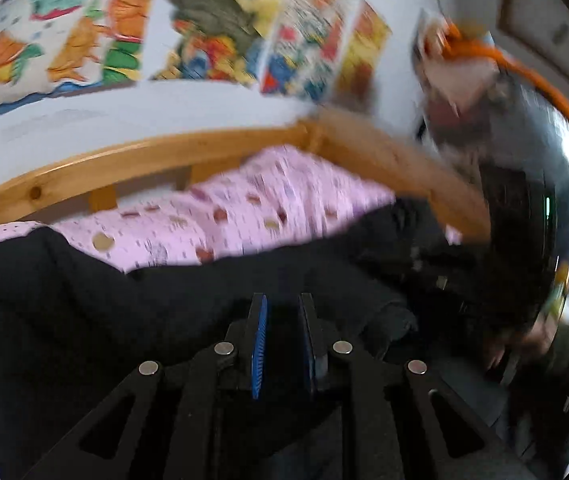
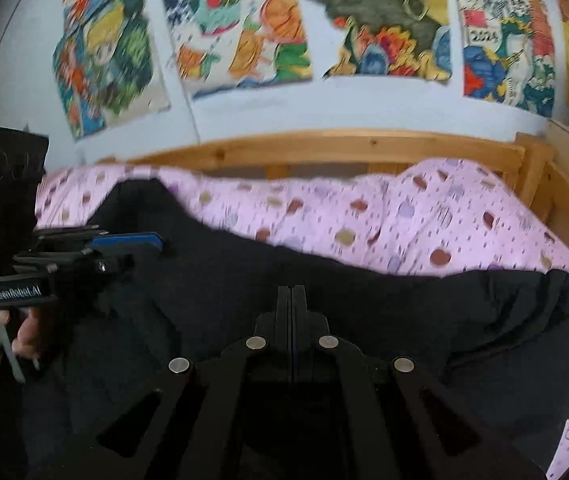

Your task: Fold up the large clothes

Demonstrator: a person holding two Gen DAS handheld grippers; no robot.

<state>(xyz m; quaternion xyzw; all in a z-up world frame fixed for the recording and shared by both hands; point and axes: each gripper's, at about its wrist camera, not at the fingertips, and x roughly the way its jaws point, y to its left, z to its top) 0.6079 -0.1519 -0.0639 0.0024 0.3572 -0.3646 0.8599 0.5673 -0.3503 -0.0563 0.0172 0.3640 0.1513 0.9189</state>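
Note:
A large black garment [image 1: 124, 300] [image 2: 364, 312] lies spread over a pink dotted bedcover [image 1: 244, 208] [image 2: 404, 216]. My left gripper [image 1: 282, 300] points down at the cloth with its blue pads a narrow gap apart. The gap is dark, so cloth in it cannot be made out. The right wrist view shows the left gripper [image 2: 156, 242] from the side, low over the garment's left part, with a hand [image 2: 28, 328] on its grip. My right gripper [image 2: 292, 290] has its fingers pressed together at the garment's middle. No cloth shows between them.
A wooden bed frame [image 1: 124, 164] [image 2: 344, 146] runs behind and along the right side of the bed. Colourful drawings [image 2: 364, 20] hang on the wall above. A blurred shiny dark object with an orange rim [image 1: 524, 184] looms close on the right of the left wrist view.

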